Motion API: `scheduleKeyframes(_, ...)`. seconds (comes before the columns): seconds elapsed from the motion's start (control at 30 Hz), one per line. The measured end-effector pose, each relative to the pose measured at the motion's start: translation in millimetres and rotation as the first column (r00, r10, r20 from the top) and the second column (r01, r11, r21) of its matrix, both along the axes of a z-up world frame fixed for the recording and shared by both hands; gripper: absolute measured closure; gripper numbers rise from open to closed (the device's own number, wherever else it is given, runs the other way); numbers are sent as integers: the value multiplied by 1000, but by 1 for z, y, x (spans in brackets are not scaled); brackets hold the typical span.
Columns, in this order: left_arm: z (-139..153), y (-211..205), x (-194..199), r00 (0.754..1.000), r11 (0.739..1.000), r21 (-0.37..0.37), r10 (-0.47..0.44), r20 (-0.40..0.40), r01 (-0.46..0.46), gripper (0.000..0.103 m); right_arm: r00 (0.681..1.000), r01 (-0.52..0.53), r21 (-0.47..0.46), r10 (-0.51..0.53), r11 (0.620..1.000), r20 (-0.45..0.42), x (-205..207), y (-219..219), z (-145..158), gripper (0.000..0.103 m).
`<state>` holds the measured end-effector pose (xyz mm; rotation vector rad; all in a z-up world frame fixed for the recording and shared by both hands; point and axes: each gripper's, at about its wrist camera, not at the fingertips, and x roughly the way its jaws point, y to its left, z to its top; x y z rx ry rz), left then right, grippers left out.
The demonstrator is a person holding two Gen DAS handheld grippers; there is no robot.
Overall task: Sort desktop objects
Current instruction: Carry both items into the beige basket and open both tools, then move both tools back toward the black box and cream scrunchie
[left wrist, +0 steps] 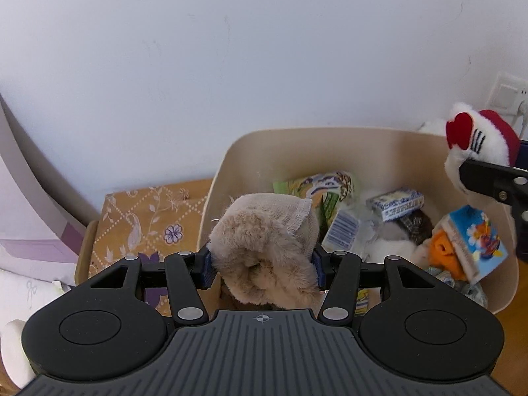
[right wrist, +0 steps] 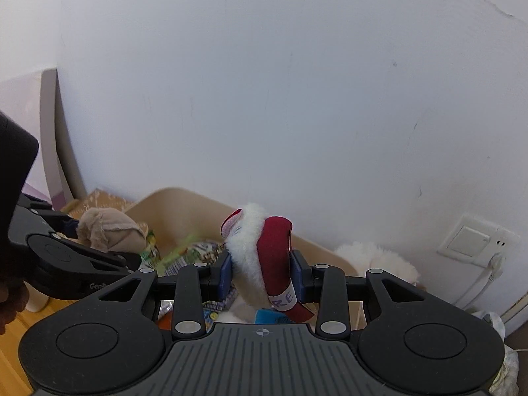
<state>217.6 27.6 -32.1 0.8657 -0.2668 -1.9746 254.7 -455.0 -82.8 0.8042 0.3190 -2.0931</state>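
Note:
My left gripper (left wrist: pixel 262 265) is shut on a beige furry slipper-like plush (left wrist: pixel 264 247) and holds it above the left part of a beige bin (left wrist: pixel 316 135). My right gripper (right wrist: pixel 262 279) is shut on a red and white plush toy (right wrist: pixel 264 250) with a heart-shaped ear, held over the same bin (right wrist: pixel 171 204). The toy also shows in the left wrist view (left wrist: pixel 475 145) at the far right, and the beige plush shows in the right wrist view (right wrist: pixel 109 227) at the left.
The bin holds snack packets (left wrist: pixel 316 184), a small blue-white box (left wrist: pixel 396 203), a blue card with an orange item (left wrist: pixel 472 241) and other soft things. A floral cloth-covered surface (left wrist: pixel 145 221) lies left of it. A wall socket (right wrist: pixel 475 241) and white plush (right wrist: pixel 376 260) are to the right.

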Motion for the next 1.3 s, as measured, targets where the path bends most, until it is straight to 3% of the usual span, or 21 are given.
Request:
scheduleKeyframes(0.23, -8, 3, -2, 998, 998, -2, -66, 22, 66, 41, 1000, -3, 42, 3, 999, -4, 3, -9, -11, 63)
scheduleKeyframes(0.27, -9, 5, -2, 997, 997, -12, -73, 28, 73, 39, 1000, -7, 42, 7, 999, -2, -3, -5, -9, 54)
scheduleKeyframes(0.43, -7, 13, 1, 994, 994, -20, -106, 18, 106, 30, 1000, -15, 42, 16, 999, -11, 4, 0, -12, 37)
scheduleKeyframes(0.47, -7, 14, 2, 994, 993, -21, -112, 13, 112, 29, 1000, -15, 37, 16, 999, -14, 6, 0, -11, 30)
scheduleKeyframes(0.6, -5, 18, 10, 994, 994, -24, -110, 6, 110, 28, 999, -6, 9, 6, 1000, -40, 12, 10, -8, 17)
scheduleKeyframes(0.73, 0, 24, 26, 993, 994, -8, -108, -36, 108, 26, 999, -3, -42, 1, 999, -54, 23, 23, 1, 12)
scheduleKeyframes(0.87, 0, 26, 41, 993, 993, -3, -117, -29, 116, 26, 998, 11, -78, -15, 997, -54, 32, 37, 8, 7)
scheduleKeyframes(1.07, -13, 30, 63, 989, 988, -30, -149, -8, 148, 26, 998, 55, -99, -54, 994, 14, 53, 79, 3, 5)
scheduleKeyframes(1.13, -19, 33, 70, 988, 987, -55, -155, -14, 154, 26, 997, 62, -83, -58, 995, 41, 62, 86, -9, 5)
scheduleKeyframes(1.17, -23, 36, 73, 973, 971, -61, -230, -11, 229, 26, 996, 65, -77, -60, 995, 58, 66, 87, -16, 5)
scheduleKeyframes(1.3, -40, 37, 78, 975, 974, -36, -223, 10, 223, 26, 979, 94, -58, -82, 994, 185, 81, 90, -54, 5)
